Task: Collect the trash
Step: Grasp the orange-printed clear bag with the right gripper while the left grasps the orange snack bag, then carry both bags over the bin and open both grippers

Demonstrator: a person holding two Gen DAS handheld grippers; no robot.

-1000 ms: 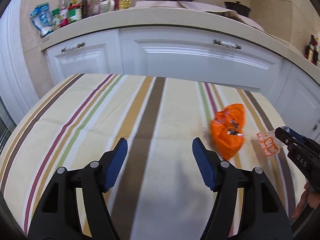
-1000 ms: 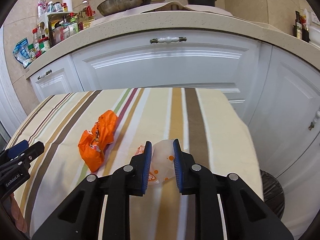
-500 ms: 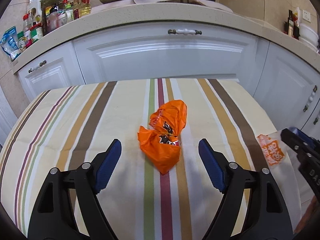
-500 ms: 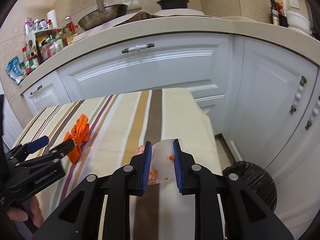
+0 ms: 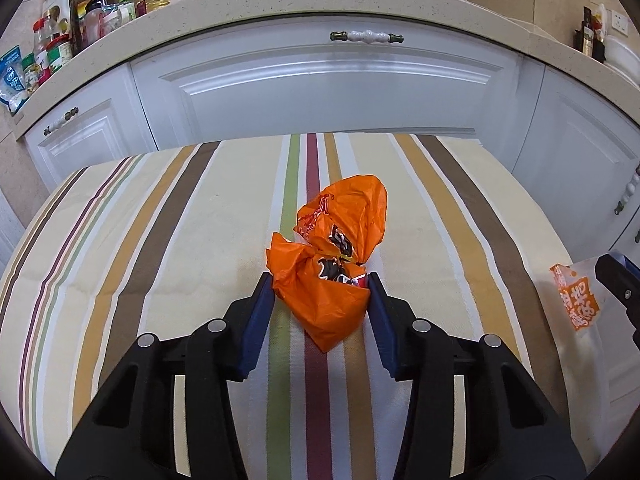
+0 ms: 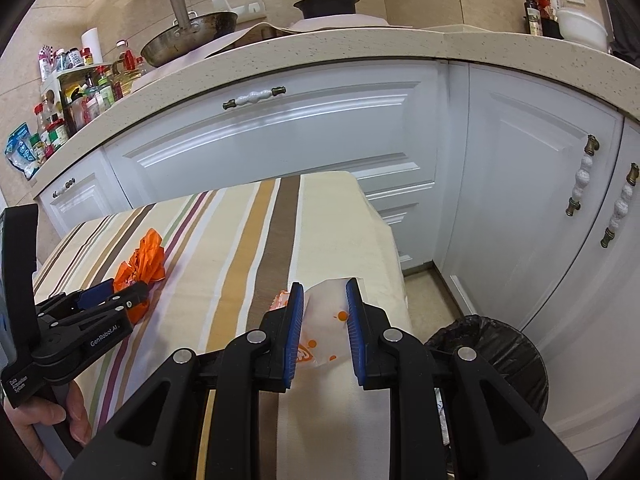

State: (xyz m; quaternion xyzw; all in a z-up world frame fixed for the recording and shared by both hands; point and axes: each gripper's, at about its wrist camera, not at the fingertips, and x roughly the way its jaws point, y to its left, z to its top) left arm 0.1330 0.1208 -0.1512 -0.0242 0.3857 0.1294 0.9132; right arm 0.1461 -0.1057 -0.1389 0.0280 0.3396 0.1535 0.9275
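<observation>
The left gripper (image 5: 320, 282) has swung in and narrowed from wide open, its jaws now pressing both sides of the orange bag (image 5: 334, 264) at centre frame on the striped tablecloth (image 5: 180, 232), so that pickup looks nearly secured. The right gripper (image 6: 323, 300) stays clamped on the white wrapper (image 6: 326, 320) at lower centre, with the black bin (image 6: 492, 350) waiting at lower right, likely the next stop.

Left gripper (image 5: 320, 294) and right gripper (image 6: 325, 322) both clamped, level.
</observation>
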